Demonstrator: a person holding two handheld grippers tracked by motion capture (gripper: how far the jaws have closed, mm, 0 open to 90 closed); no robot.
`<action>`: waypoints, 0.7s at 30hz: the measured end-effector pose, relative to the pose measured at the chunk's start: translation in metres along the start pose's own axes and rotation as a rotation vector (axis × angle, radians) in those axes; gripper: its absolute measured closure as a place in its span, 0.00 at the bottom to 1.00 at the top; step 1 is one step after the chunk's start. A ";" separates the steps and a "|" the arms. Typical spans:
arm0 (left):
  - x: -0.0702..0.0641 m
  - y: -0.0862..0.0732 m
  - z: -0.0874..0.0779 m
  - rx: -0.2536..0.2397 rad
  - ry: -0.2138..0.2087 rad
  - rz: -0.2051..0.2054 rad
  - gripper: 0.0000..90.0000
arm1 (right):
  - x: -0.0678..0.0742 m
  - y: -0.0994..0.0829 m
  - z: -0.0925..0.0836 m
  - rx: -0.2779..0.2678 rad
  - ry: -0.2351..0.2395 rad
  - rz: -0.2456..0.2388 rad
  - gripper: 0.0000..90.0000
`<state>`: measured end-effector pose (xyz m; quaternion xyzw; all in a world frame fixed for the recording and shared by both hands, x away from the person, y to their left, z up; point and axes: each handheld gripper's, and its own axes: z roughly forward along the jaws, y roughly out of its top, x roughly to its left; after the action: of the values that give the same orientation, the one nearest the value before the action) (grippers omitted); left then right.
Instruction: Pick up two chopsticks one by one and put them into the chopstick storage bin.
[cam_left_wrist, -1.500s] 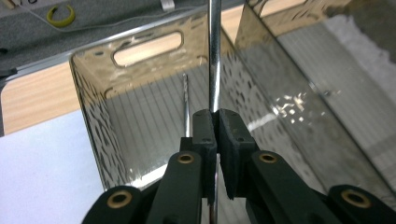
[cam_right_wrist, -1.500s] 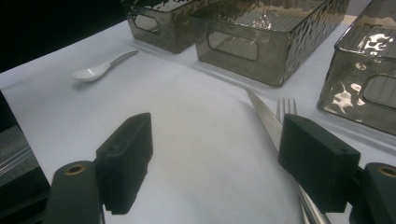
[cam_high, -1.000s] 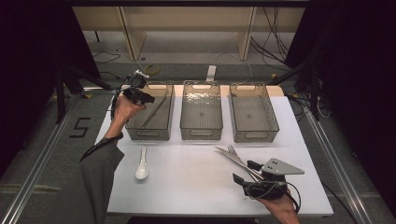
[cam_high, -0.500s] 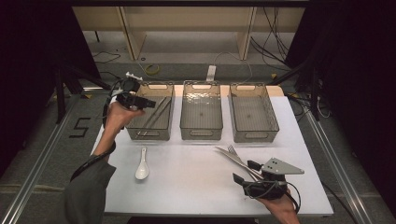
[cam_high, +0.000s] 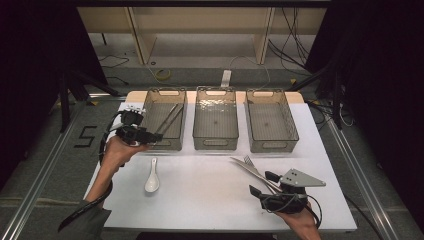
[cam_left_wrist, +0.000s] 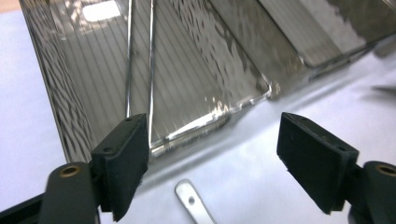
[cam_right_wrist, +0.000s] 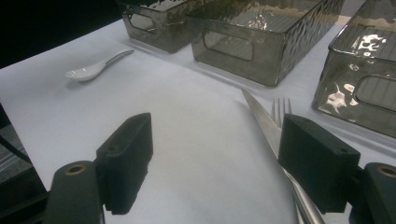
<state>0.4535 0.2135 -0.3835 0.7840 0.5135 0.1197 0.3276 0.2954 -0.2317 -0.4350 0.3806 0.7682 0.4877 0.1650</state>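
- My left gripper (cam_high: 150, 136), jaws wide and empty, hovers at the left bin's (cam_high: 150, 107) near corner; chopsticks (cam_high: 169, 119) lie inside.
- My right gripper (cam_high: 264, 183), also wide, rests by the knife (cam_high: 247, 167) and fork (cam_high: 251, 162).
- A white spoon (cam_high: 151, 181) lies between.

The three bins (cam_high: 215, 122) are smoky translucent plastic, glossy, with rippled walls and ribbed floors. Inside the left bin (cam_left_wrist: 196, 60) lie thin shiny metal chopsticks (cam_left_wrist: 150, 70). In front of it rests a glossy white spoon (cam_high: 151, 179), probably ceramic. The knife (cam_right_wrist: 268, 126) and fork (cam_right_wrist: 281, 108) are polished metal. The table (cam_high: 200, 200) looks matt white.
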 end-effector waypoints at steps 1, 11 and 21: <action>-0.001 -0.002 -0.001 -0.007 0.006 -0.003 0.27 | 0.000 0.000 0.000 -0.001 -0.002 0.000 0.30; -0.005 -0.016 -0.002 0.006 -0.013 -0.018 0.23 | 0.000 0.000 0.001 -0.001 0.000 -0.001 0.30; -0.006 -0.031 0.001 -0.005 -0.035 -0.017 0.20 | -0.001 -0.001 -0.002 -0.004 0.003 -0.003 0.30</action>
<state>0.4283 0.2158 -0.4033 0.7807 0.5141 0.1044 0.3394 0.2945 -0.2339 -0.4350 0.3784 0.7681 0.4894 0.1653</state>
